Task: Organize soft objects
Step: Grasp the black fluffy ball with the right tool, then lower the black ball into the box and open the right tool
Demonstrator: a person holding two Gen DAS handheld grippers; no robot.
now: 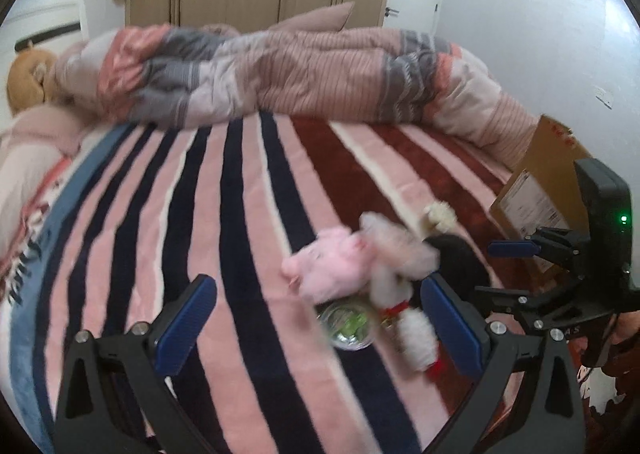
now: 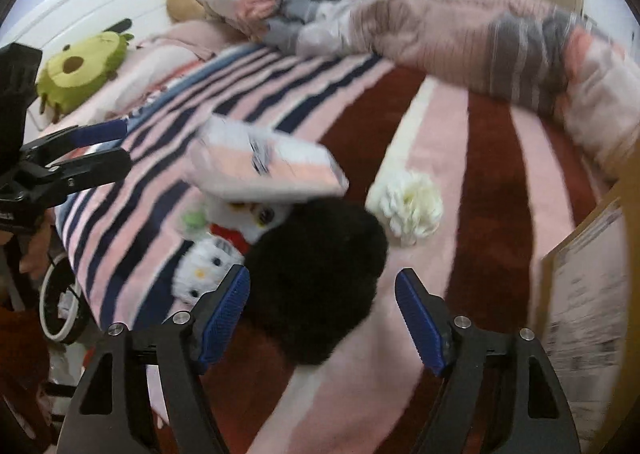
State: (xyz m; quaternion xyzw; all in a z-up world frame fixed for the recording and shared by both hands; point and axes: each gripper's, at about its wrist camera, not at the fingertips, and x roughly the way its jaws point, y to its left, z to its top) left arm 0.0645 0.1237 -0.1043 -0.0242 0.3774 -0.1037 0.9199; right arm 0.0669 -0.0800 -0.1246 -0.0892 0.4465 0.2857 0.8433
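I had both tools over the bed, above the striped pink, navy and maroon fleece blanket (image 1: 248,214). My left gripper (image 1: 320,324) was spread wide, nothing between its blue pads, and it hung above the near edge of the pile. From that camera the pink plush toy (image 1: 332,266) lay on the blanket with a white fluffy toy with red trim (image 1: 404,310) draped just beside it, and a round clear container with green bits inside (image 1: 348,324) partly tucked under both.

My right gripper (image 2: 322,314) was also spread, empty, with the black fuzzy soft object (image 2: 316,278) lying between its open fingers; I could not tell whether the left pad touched the fur. A cream-white fluffy pompom (image 2: 406,206) sat just beside the black one on a pink stripe. A small white cat-faced plush (image 2: 204,272) lay left of the black object, and a folded pink-and-white cloth item (image 2: 268,168) rested on top of the heap.

The pink-and-grey quilt (image 1: 280,70) was bunched along the far side, and a cardboard box (image 1: 548,182) stood at the right edge. A green avocado plush (image 2: 82,70) lay near the headboard, well apart from the pile.
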